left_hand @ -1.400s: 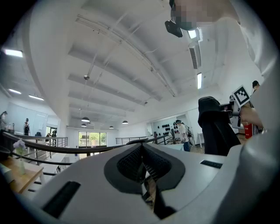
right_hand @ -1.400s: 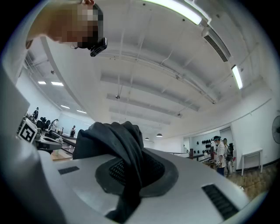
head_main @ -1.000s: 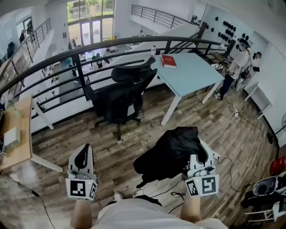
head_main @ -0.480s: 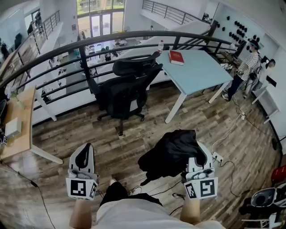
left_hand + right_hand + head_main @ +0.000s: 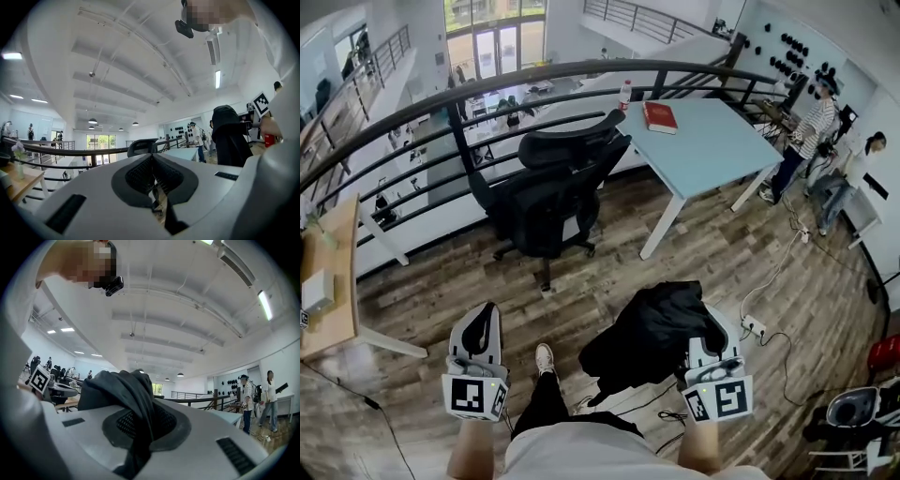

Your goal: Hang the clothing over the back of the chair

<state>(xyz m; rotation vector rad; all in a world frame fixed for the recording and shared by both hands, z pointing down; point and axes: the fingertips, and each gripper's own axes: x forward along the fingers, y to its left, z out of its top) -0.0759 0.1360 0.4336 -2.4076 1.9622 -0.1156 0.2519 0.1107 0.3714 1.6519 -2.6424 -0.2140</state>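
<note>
carry step, i'd say: right gripper (image 5: 713, 339) jaws pinching the black clothing (image 5: 652, 328) bunched at its 10 o'clock, left gripper (image 5: 477, 325) jaws pressed together, empty; next means reaching the chair (image 5: 548, 192) at 11 o'clock and draping its back.

Head view: I look steeply down from overhead, chair (image 5: 548, 197) well ahead
Left gripper view: level, close behind its jaws, facing railing (image 5: 80, 152)
Right gripper view: likewise
Shared: railing

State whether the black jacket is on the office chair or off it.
Off it. The jacket hangs bunched from the right claw, which is shut on it; the chair stands apart, its back bare.
</note>
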